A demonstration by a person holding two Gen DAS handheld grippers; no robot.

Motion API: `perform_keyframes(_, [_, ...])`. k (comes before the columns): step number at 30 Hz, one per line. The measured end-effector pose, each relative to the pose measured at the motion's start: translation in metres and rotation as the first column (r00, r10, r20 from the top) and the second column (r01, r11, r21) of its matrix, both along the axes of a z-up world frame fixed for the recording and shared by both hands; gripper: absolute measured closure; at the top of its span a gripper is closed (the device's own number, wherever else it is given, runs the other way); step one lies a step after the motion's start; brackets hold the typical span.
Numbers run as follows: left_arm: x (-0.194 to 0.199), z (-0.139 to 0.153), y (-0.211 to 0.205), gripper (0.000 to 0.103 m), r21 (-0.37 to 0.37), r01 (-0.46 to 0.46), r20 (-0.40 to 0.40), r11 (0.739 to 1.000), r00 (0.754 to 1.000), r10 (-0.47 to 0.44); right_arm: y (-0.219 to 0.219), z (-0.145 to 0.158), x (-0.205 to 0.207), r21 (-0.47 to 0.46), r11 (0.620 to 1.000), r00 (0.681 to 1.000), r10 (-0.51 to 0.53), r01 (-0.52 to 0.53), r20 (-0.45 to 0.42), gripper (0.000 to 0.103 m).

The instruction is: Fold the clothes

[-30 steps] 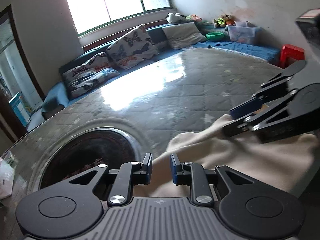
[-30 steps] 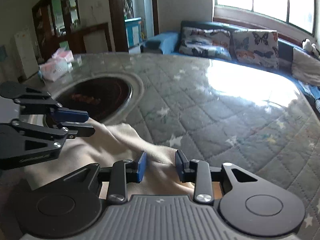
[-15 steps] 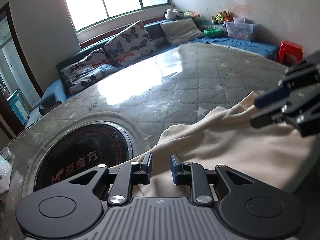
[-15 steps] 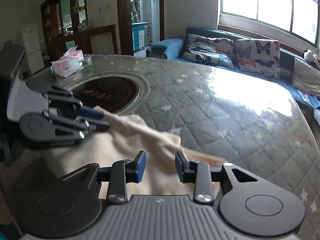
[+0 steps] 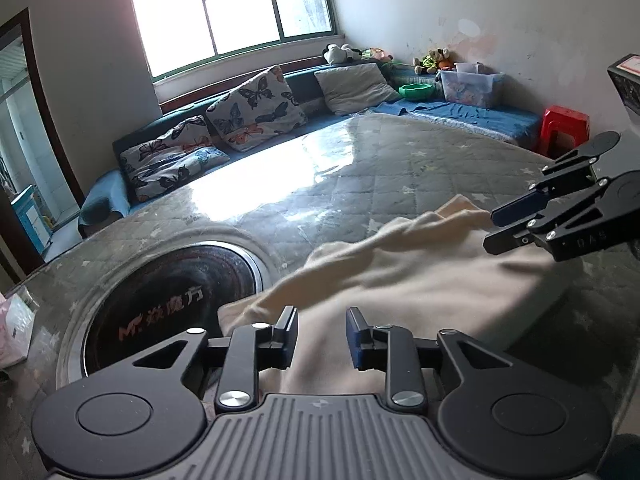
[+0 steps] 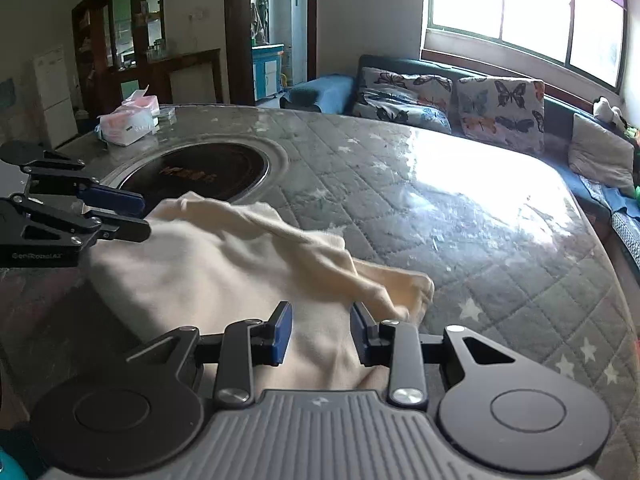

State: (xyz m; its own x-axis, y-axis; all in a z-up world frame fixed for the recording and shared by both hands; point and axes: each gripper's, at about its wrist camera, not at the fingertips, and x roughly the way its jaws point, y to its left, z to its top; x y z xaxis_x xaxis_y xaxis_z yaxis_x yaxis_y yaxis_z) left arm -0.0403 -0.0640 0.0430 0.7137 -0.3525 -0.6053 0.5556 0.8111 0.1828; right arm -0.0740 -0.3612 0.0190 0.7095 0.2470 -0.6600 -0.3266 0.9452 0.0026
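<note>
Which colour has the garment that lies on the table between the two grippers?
The garment is plain cream, without any pattern. The right wrist view shows it best.

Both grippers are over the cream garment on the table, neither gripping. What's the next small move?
Probably lower both and pinch the near hem. The left gripper, jaws opening, and the right gripper hang over the cream garment, pads apart, nothing clamped; its far edge lies bunched on the table.

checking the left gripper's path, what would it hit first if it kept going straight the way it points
Most likely the cream garment: it lies right under and ahead of the left gripper, whose jaws are opening. Depth is hard to judge.
</note>
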Motion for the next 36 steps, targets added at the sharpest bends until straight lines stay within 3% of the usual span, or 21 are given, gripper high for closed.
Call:
perform_keyframes(5, [0.001, -0.011, 0.000, 0.074, 0.013, -0.007, -0.033, 1.000, 0.999, 0.008, -0.007, -0.013, 0.005, 0.022, 0.999, 0.998, -0.037, 0.038, -0.048, 0.071])
perform_keyframes(8, [0.005, -0.011, 0.002, 0.074, 0.002, -0.016, -0.044, 1.000, 0.999, 0.016, -0.005, -0.004, 0.009, 0.023, 0.999, 0.999, -0.039, 0.040, -0.018, 0.071])
perform_keyframes(13, [0.015, -0.010, 0.001, 0.069, -0.014, -0.036, -0.052, 0.999, 0.998, 0.035, 0.004, 0.002, 0.027, 0.060, 0.998, 1.000, -0.015, 0.014, 0.000, 0.071])
perform_keyframes(18, [0.031, -0.012, 0.001, 0.062, -0.004, -0.072, -0.074, 0.997, 0.995, 0.071, 0.011, -0.015, 0.054, 0.052, 0.998, 0.999, -0.024, 0.027, -0.046, 0.071])
perform_keyframes(25, [0.034, -0.008, 0.009, 0.057, -0.003, -0.096, -0.074, 0.995, 0.993, 0.096, 0.018, -0.009, 0.043, 0.037, 0.999, 0.999, 0.028, -0.028, -0.016, 0.070])
perform_keyframes(32, [0.025, -0.012, 0.008, 0.052, 0.006, -0.098, -0.069, 0.995, 0.993, 0.098, 0.035, -0.002, 0.010, 0.037, 0.991, 0.992, 0.125, -0.125, -0.002, 0.063])
perform_keyframes(36, [0.020, -0.013, 0.010, 0.051, 0.007, -0.105, -0.072, 0.994, 0.992, 0.106, 0.045, -0.010, -0.001, -0.006, 0.988, 0.988, 0.157, -0.157, -0.004, 0.062])
